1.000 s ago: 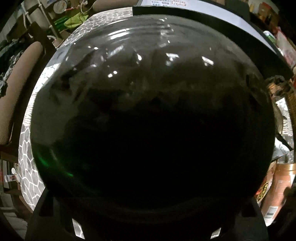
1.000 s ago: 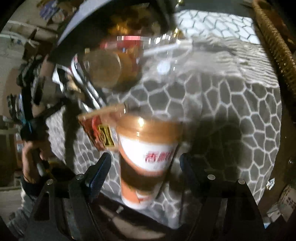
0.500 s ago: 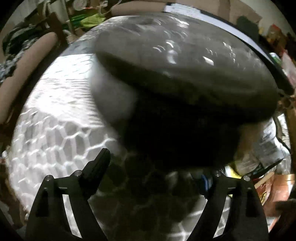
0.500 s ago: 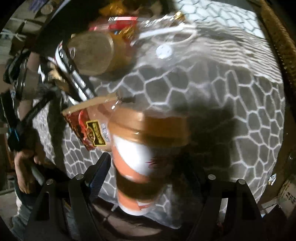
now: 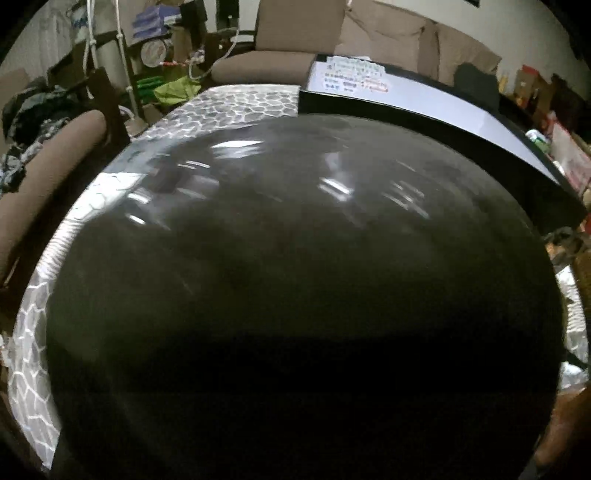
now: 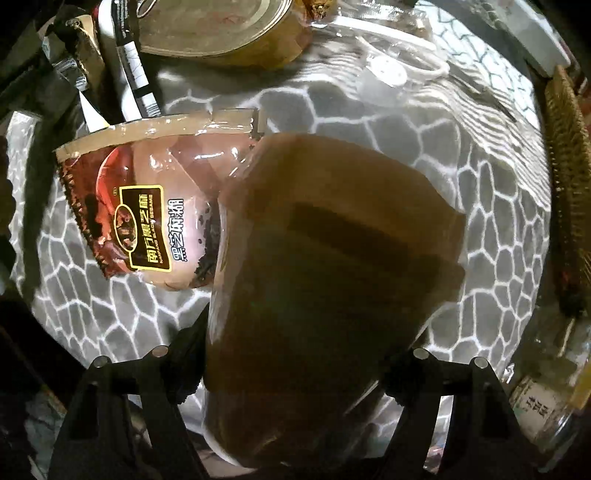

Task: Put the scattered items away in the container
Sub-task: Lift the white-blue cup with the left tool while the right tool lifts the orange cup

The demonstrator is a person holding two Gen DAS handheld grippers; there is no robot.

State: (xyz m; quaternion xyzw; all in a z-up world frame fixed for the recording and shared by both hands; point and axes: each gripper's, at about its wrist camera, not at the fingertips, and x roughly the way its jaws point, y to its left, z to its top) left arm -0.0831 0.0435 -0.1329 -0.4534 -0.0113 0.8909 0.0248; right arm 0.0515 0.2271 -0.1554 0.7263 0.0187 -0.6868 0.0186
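Observation:
A milk-tea cup with a brown lid (image 6: 332,229) stands on the grey honeycomb-patterned cloth (image 6: 480,221). I look straight down on it in the right wrist view. My right gripper (image 6: 295,343) straddles it and its jaws are closing, with a finger at each side of the cup; no firm press shows. A sesame-paste sachet (image 6: 147,214) lies against the cup's left side. In the left wrist view a dark, glossy domed object (image 5: 295,277) fills nearly everything and hides my left gripper's fingers, whose jaws are closing. The wicker basket's rim (image 6: 565,184) shows at the right edge.
Beyond the cup lie a round tin (image 6: 214,26), black-and-white pens (image 6: 136,70) and a clear plastic packet (image 6: 388,66). A glass jar (image 6: 546,398) lies at the lower right. Behind the dome are a black board with a white sheet (image 5: 424,96) and brown chairs (image 5: 288,62).
The right gripper sank over the cup and tipped to look down on its lid. In the left view the dome dropped away, baring open fingers, then closed in and fills the frame again.

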